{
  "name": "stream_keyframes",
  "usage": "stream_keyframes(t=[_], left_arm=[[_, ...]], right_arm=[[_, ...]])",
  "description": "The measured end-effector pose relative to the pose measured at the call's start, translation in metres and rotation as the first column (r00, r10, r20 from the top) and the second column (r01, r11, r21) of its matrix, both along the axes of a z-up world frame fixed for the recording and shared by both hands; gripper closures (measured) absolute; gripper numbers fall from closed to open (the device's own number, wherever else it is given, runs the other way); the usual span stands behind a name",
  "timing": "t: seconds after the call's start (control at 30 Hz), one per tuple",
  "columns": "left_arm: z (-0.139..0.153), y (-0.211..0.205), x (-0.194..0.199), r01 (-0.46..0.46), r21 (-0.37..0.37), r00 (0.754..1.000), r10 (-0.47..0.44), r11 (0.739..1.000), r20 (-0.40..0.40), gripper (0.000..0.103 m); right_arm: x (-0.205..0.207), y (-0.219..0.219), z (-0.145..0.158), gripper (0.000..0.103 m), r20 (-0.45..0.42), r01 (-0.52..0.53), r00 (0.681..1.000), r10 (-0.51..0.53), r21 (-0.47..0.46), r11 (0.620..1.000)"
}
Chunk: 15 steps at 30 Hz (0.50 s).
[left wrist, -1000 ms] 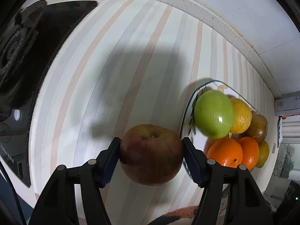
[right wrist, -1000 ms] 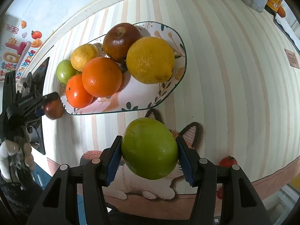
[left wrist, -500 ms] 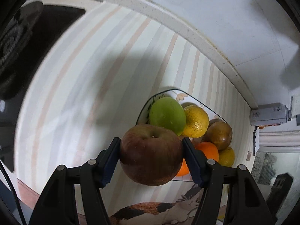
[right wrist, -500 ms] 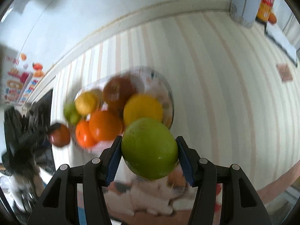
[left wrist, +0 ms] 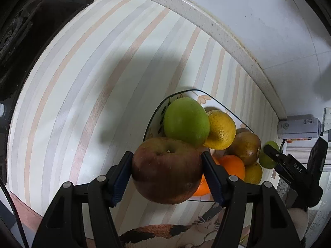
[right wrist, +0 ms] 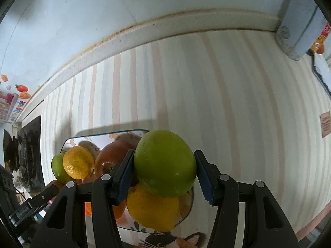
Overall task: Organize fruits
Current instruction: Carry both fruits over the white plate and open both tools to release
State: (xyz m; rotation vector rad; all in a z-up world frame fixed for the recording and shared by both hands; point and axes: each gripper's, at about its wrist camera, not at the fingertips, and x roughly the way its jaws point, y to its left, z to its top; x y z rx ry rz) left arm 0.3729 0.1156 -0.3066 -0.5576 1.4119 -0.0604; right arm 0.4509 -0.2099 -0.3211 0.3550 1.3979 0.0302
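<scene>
Both my tools carry fruit above the plate

My left tool (left wrist: 167, 170) clamps a reddish-brown apple (left wrist: 167, 170) over the near rim of the patterned plate (left wrist: 155, 117) on the striped counter (left wrist: 93, 78). My right tool (right wrist: 164, 170) grips a green apple (right wrist: 164, 166) above the heaped oranges and the lemon (right wrist: 152, 209) in that plate.

A striped mat (left wrist: 99, 78) covers the countertop up to its speckled back rim (left wrist: 206, 20). On it rests a fruit plate (left wrist: 225, 108) toward the mat's front edge, a white canister (right wrist: 298, 26) at its back right corner.
</scene>
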Motion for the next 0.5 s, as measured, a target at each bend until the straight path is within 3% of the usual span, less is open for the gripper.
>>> stream_keyframes(t=[0.13, 0.27, 0.4, 0.5], left_arm=[[0.001, -0.003, 0.001, 0.007, 0.011, 1.0, -0.007, 1.0, -0.008, 0.039], [0.003, -0.008, 0.0, 0.023, 0.024, 1.0, -0.023, 0.999, -0.004, 0.038], [0.012, -0.015, 0.0, 0.055, 0.108, 0.998, -0.057, 0.993, 0.017, 0.014], [0.018, -0.02, 0.0, 0.08, 0.149, 0.996, -0.085, 0.986, 0.028, 0.013]], right_arm=[[-0.003, 0.001, -0.004, 0.043, -0.023, -0.003, 1.0, 0.003, 0.022, 1.0], [-0.003, -0.002, -0.003, 0.032, -0.018, -0.012, 1.0, 0.012, 0.016, 1.0], [-0.006, -0.002, 0.004, 0.029, -0.006, -0.01, 1.0, 0.01, -0.001, 1.0], [-0.013, -0.003, 0.014, 0.019, 0.008, -0.007, 1.0, 0.007, -0.005, 1.0]])
